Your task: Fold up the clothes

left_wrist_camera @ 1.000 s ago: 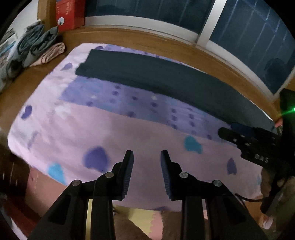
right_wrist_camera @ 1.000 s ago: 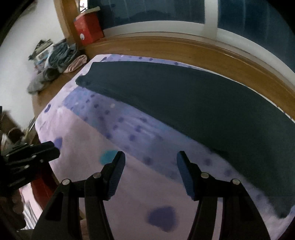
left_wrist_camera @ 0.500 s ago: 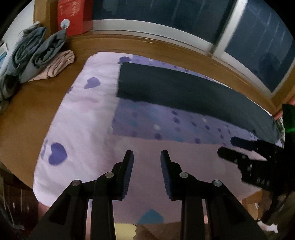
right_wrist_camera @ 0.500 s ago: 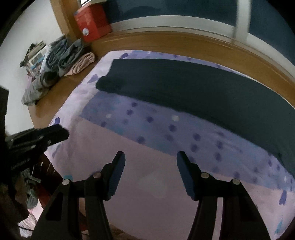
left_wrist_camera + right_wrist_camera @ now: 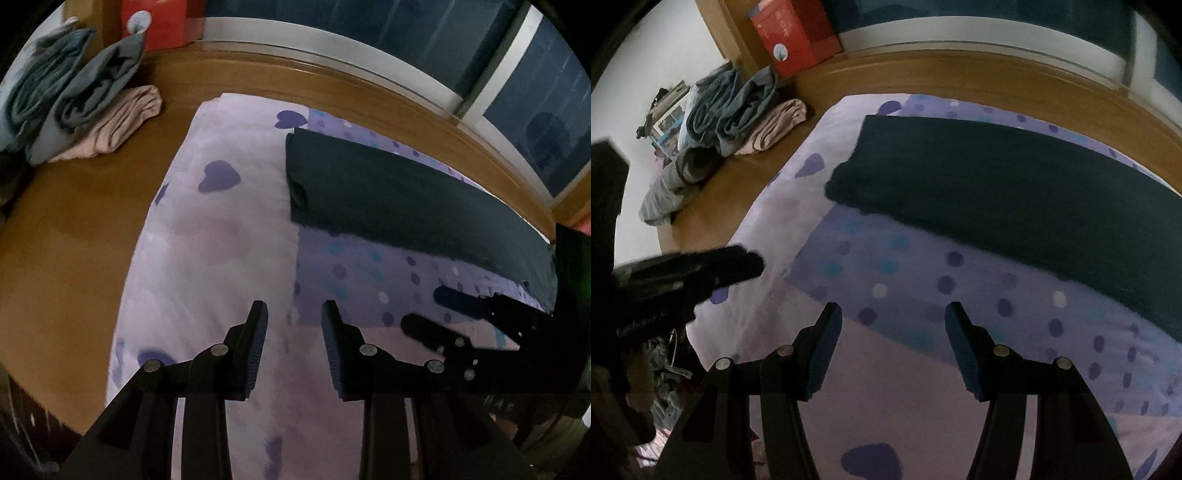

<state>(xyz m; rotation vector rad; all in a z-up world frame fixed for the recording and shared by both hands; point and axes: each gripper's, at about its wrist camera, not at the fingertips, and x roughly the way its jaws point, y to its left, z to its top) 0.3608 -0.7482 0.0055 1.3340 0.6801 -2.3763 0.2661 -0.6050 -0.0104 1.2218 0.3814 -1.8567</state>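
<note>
1. The left tool (image 5: 293, 325) hangs tilted downward over a pale lilac sheet (image 5: 221, 258) printed with purple hearts; its two blue-padded fingers stand apart with only air between them, pinching nothing.
2. The right tool (image 5: 893, 328) is spread wider, also bare between its fingers, above the same sheet (image 5: 886, 387).
3. The dark navy garment (image 5: 388, 195) lies flat as a long folded band on the far part of the sheet, ahead of the left tool and to its right, well apart from the fingertips.
4. In the right wrist view the same dark navy garment (image 5: 1015, 195) stretches from upper centre toward the right edge, ahead of the right tool and clear of it.
5. Between each tool and the garment runs a strip of purple dotted fabric (image 5: 942, 288); the garment's near edge lies on it.
6. The left end of the garment shows a thick folded edge, with a purple heart print just beyond it.
7. The right tool (image 5: 480, 339) appears at the right of the left wrist view, near the dotted strip (image 5: 369, 266); the left tool (image 5: 683, 273) shows blurred at the left of the right wrist view.
8. The sheet rests on a wooden platform (image 5: 74, 240). A pile of grey-blue and pink clothes (image 5: 81, 107) sits on it at far left, beside a red box (image 5: 162, 22), well apart from both tools.
</note>
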